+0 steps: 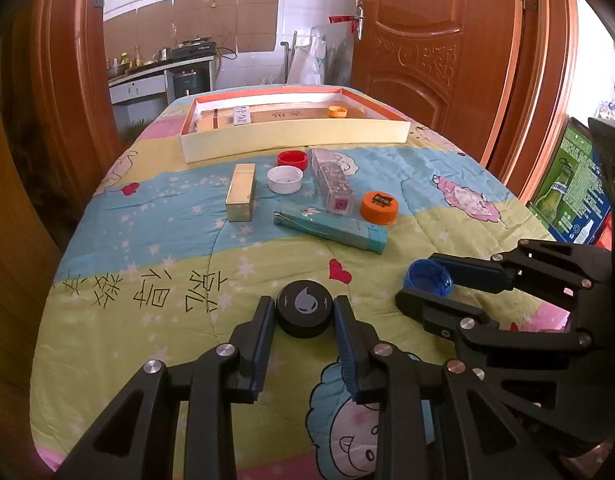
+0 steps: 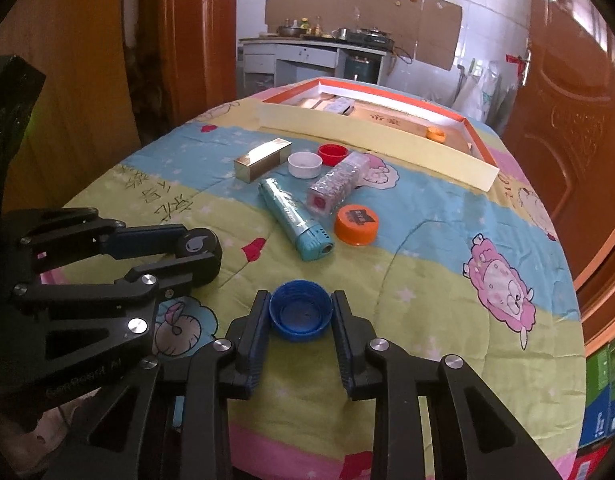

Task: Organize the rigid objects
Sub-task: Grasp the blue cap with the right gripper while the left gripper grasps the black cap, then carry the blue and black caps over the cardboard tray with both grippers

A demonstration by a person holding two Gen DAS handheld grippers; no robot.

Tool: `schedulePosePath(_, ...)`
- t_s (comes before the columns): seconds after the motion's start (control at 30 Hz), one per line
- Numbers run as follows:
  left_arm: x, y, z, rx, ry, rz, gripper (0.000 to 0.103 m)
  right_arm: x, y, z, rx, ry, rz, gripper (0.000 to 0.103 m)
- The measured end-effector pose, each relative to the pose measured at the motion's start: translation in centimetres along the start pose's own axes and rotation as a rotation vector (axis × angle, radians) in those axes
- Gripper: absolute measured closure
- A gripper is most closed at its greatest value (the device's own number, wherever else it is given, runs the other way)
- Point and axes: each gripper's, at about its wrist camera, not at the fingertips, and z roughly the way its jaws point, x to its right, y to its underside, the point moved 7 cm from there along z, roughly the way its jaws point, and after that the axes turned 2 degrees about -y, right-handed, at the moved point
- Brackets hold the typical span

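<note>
My left gripper (image 1: 304,307) is shut on a black round lid (image 1: 304,314) with a droplet mark, low over the quilt; it also shows in the right wrist view (image 2: 199,258). My right gripper (image 2: 300,305) is shut on a blue bottle cap (image 2: 300,315), open side up; the cap also shows in the left wrist view (image 1: 427,278). Ahead lie a gold box (image 1: 240,192), a white cap (image 1: 284,179), a red cap (image 1: 292,159), a clear patterned box (image 1: 332,180), a teal tube box (image 1: 331,226) and an orange lid (image 1: 379,208).
A shallow cream and orange tray (image 1: 291,138) stands at the far end of the quilt-covered table (image 1: 147,240), holding flat boxes and a small orange cap (image 1: 337,112). Wooden doors flank the table. A green carton (image 1: 571,188) stands off the right edge.
</note>
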Motion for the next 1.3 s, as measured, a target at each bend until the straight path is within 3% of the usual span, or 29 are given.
schedulePosePath(0.63, 0.0, -0.9, -0.5, 0.016, 0.009, -0.002, 0.073, 1.0, -0.2, -0.7, 0.010, -0.014, 0.053, 0.073)
schedulePosePath(1.3, -0.1, -4.9, -0.8, 0.066, 0.004, 0.012, 0.072, 4.4, -2.8, -1.8, 0.065, 0.010, 0.094, 0.073)
